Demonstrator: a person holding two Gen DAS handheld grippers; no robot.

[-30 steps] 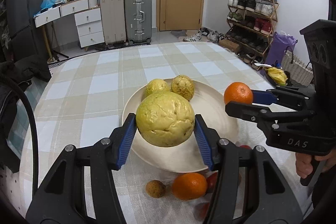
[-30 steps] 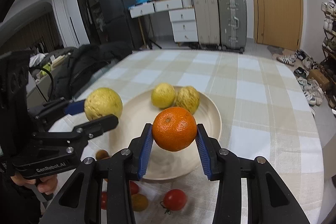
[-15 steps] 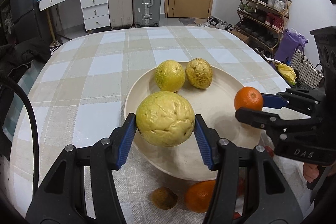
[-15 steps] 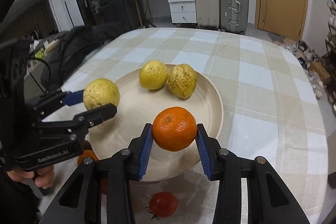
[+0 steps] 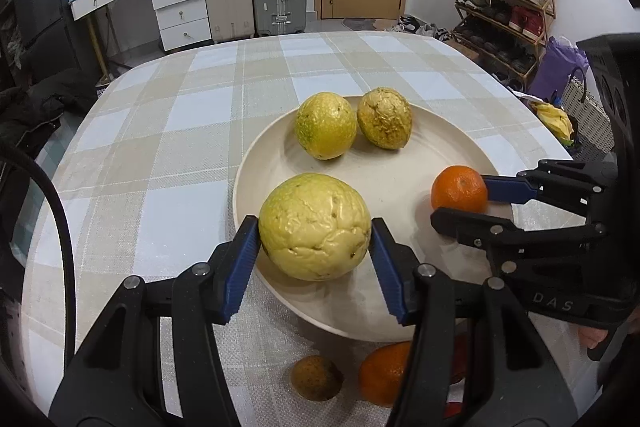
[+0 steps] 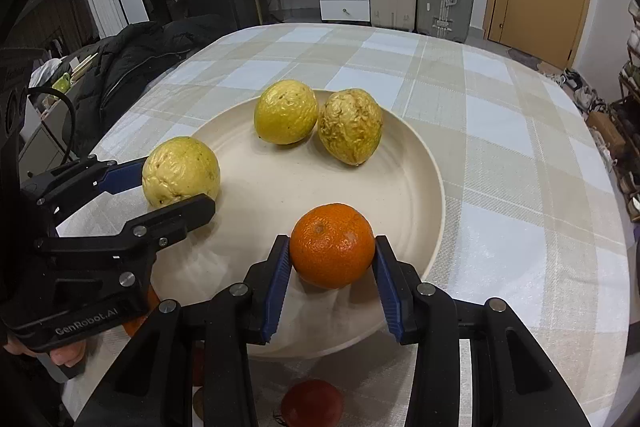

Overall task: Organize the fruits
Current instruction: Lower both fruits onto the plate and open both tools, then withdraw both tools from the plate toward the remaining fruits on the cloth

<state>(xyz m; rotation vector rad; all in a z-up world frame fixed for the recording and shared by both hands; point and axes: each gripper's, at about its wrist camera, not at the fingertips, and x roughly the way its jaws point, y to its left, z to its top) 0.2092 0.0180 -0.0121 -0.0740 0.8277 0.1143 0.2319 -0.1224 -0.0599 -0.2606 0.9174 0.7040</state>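
The left gripper [image 5: 314, 245] is clamping a large wrinkled yellow fruit [image 5: 314, 226] over the near left rim of the cream plate [image 5: 460, 143]. The right gripper [image 6: 331, 263] is pinching an orange [image 6: 332, 245] over the plate's near right part. Two smaller yellow fruits [image 5: 326, 126] are lying touching at the plate's far side. A second orange [image 5: 382, 373] and a small brown fruit [image 5: 316, 377] are sitting on the checked tablecloth [image 5: 160, 155] just before the plate.

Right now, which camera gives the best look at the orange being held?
The right wrist view: the orange sits centered and close between the right gripper's blue pads, over the plate. The left wrist view shows it smaller, from the side, partly hidden by a black finger.
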